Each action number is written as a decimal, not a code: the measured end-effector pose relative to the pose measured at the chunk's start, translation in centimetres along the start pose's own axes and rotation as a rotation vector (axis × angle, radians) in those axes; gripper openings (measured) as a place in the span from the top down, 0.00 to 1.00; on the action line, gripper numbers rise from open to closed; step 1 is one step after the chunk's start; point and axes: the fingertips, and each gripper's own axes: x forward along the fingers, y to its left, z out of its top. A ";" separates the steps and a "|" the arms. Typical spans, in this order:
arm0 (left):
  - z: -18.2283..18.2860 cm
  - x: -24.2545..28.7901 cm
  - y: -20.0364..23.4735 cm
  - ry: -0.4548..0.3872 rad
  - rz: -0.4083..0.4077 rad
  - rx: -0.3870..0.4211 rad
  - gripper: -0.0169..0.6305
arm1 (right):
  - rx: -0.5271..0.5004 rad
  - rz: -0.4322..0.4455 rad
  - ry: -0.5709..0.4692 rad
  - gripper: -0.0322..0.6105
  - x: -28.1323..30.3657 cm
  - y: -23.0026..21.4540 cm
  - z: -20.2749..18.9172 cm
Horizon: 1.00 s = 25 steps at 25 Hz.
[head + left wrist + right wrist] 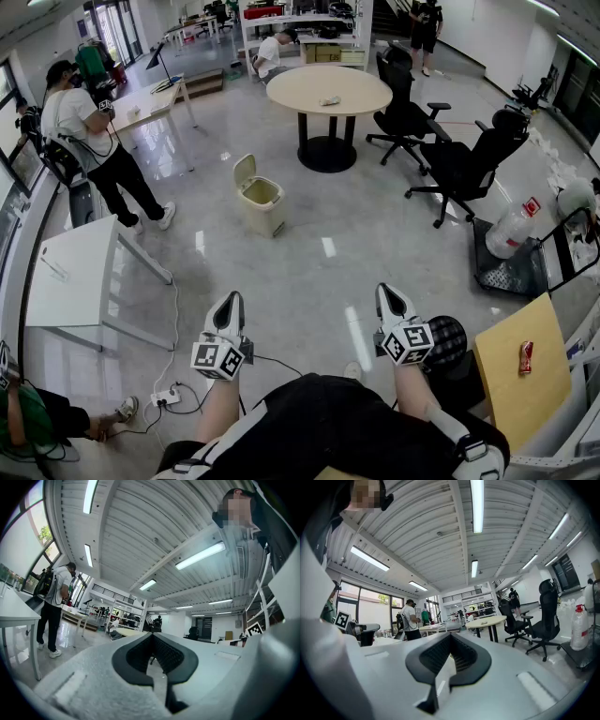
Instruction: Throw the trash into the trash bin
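Observation:
A beige trash bin stands on the shiny floor ahead of me with its lid tipped open. Beyond it, a small crumpled piece of trash lies on a round beige table. My left gripper and right gripper are held side by side near my body, pointing forward over the floor, well short of the bin. Both are shut with nothing between the jaws. In the left gripper view my left gripper shows its tips meeting; in the right gripper view my right gripper looks the same, with the round table far ahead.
Two black office chairs stand right of the round table. A person stands at the left beside a white table. A big water bottle and a wooden board with a red can are at the right. A power strip with cables lies by my left foot.

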 end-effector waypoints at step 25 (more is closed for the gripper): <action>-3.2 7.6 -5.4 0.023 -0.068 -0.001 0.97 | 0.019 -0.040 -0.034 0.94 -1.2 -8.6 0.7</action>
